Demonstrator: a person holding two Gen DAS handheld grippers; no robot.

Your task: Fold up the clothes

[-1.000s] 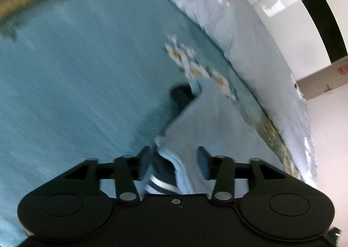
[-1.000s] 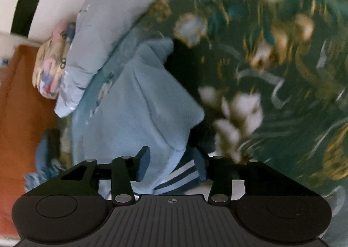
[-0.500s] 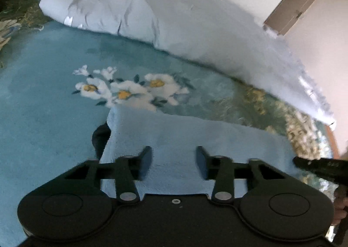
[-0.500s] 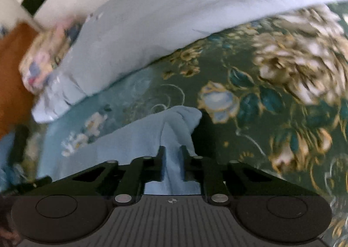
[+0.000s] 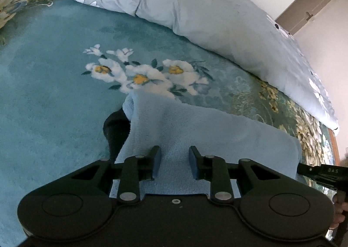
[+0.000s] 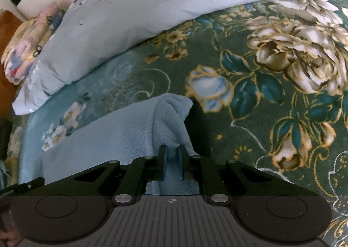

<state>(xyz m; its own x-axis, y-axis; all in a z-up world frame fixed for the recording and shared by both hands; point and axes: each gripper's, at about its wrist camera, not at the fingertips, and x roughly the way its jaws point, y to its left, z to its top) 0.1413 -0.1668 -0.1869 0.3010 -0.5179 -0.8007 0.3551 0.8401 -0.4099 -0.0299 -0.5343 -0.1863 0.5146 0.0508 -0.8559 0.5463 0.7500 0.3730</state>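
A light blue fleece garment [image 5: 195, 129] lies folded on the bed, with a dark part [image 5: 116, 129] showing at its left edge. My left gripper [image 5: 175, 161] is open, its fingers apart over the garment's near edge. In the right wrist view the same garment [image 6: 121, 134] spreads to the left, with a dark part [image 6: 196, 125] on its right. My right gripper [image 6: 171, 160] is shut on a bunched fold of the blue fleece. The right gripper's tip shows in the left wrist view [image 5: 319, 172] at the garment's right end.
The bed cover is teal with white flowers [image 5: 139, 73] and dark green with large roses [image 6: 293, 55]. A pale blue duvet [image 5: 195, 5] lies along the far side. A floral pillow [image 6: 26, 45] sits at the far left. A cardboard box [image 5: 308, 5] stands by the wall.
Both views swung up from the garment's striped hem to level over the bed. The right gripper closed on the fleece fold. The left gripper stays open over the garment.
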